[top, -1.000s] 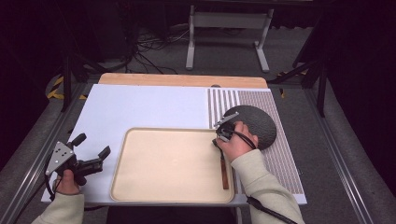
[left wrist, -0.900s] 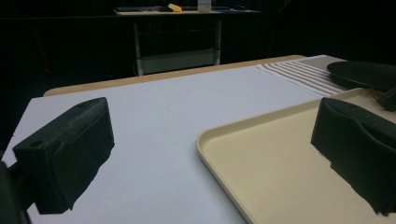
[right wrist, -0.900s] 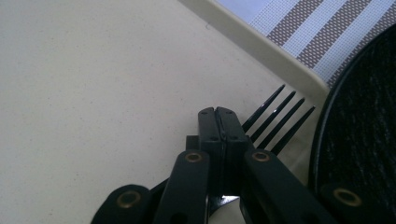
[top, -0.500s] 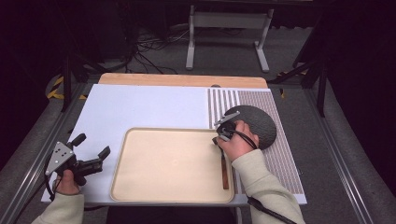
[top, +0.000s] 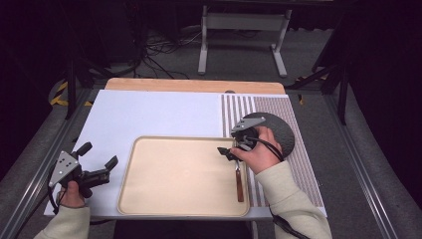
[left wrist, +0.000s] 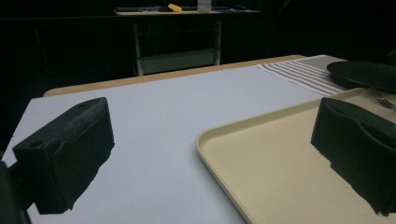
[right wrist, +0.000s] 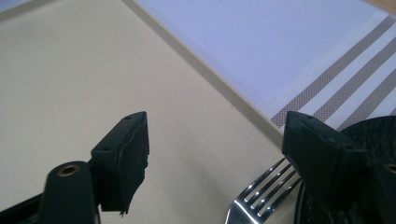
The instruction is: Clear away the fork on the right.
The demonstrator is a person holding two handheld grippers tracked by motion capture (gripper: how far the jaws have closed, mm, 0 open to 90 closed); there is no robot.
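The right tool [top: 230, 151] hangs over the right edge of the beige tray [top: 174, 174], its jaws spread wide and gripping nothing. In the right gripper view the fork [right wrist: 261, 193] lies just below and between those jaws, its tines pointing toward the far jaw, beside the dark plate [right wrist: 369, 135]. In the high view the fork's wooden handle runs back toward the person. The left tool [top: 97, 162] rests off the tray's left side, released and empty.
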